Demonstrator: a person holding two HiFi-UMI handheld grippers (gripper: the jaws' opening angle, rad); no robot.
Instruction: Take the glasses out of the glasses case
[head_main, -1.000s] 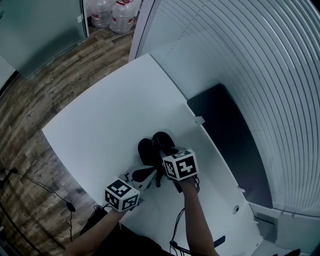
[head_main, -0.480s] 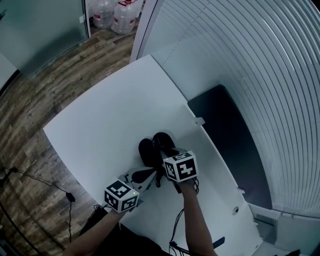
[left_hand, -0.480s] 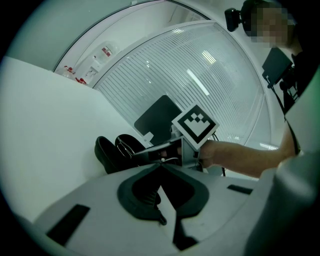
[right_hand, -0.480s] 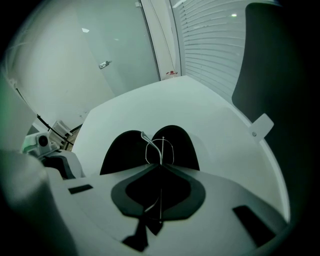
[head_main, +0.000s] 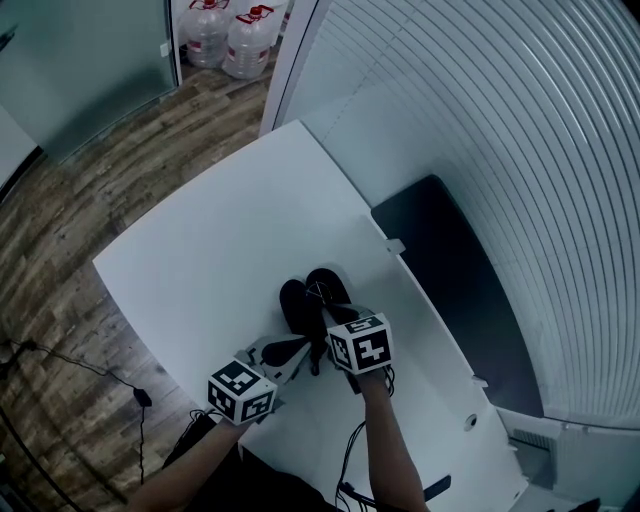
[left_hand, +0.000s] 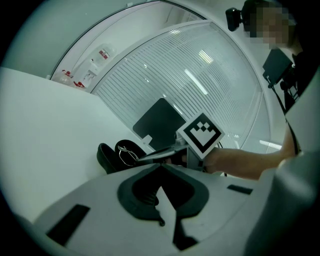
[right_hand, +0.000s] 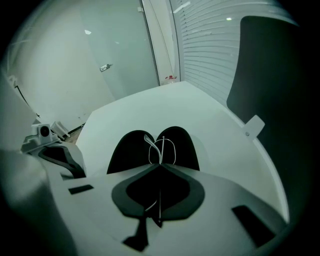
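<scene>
A black glasses case (head_main: 298, 305) lies open on the white table (head_main: 200, 240), its two halves spread side by side. My right gripper (head_main: 325, 308) reaches over it from the near side, shut on the thin wire glasses (right_hand: 162, 147), which rise in front of the case halves (right_hand: 130, 150). The wire runs back between the jaws of the right gripper (right_hand: 160, 164). My left gripper (head_main: 298, 348) sits just left of the right one, by the case's near end. The left gripper (left_hand: 160, 166) is shut, with nothing seen between its jaws; the case (left_hand: 106, 157) and glasses (left_hand: 127, 152) lie beyond its tips.
A dark panel (head_main: 450, 280) runs along the table's right edge beside a ribbed white wall. Small white clips (head_main: 395, 246) stick up at that edge. Water bottles (head_main: 235, 30) stand on the wooden floor beyond the table, and cables (head_main: 100, 380) trail on the floor at left.
The whole view has shifted slightly. Both grippers keep their places at the case, and the right one stays shut on the glasses.
</scene>
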